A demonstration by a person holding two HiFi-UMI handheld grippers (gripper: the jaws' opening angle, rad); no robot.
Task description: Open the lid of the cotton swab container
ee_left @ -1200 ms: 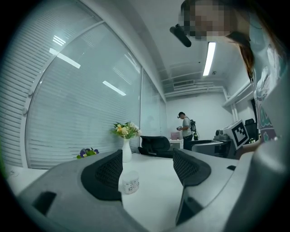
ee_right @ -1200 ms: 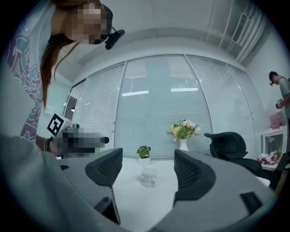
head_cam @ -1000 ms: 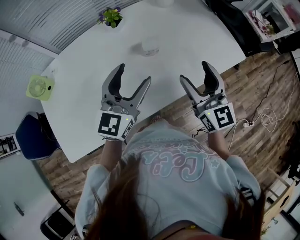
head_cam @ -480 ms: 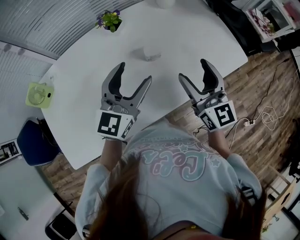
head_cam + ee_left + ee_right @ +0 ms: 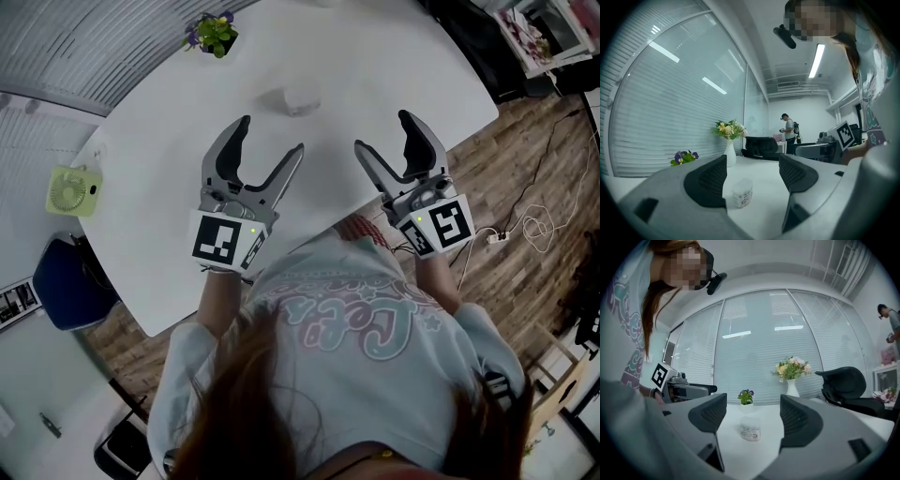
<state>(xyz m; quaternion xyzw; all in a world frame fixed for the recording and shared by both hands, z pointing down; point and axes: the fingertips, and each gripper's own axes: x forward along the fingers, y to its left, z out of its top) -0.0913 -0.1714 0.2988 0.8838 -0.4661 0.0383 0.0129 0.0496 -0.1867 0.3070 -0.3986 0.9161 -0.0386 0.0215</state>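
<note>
Lately, both tongs had edged slightly forward over the table [image 5: 394,66]: approach only, no contact.
Left gripper [image 5: 271,136]: jaws spread, empty.
Right gripper [image 5: 384,131]: jaws spread, empty.
Cotton swab container [image 5: 298,100]: small whitish cylinder with a printed label. It stood upright with its lid shut, mid-table, ahead of and between both grippers and apart from each.

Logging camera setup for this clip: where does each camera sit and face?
Head view: on the person's head, steeply down at the white table; arms, left claw, right claw show.
Left gripper view: on the left claw, along its open jaws toward the cotton swab container.
Right gripper view: on the right claw, open jaws toward the same container; left claw at left.
All three share the container.
</note>
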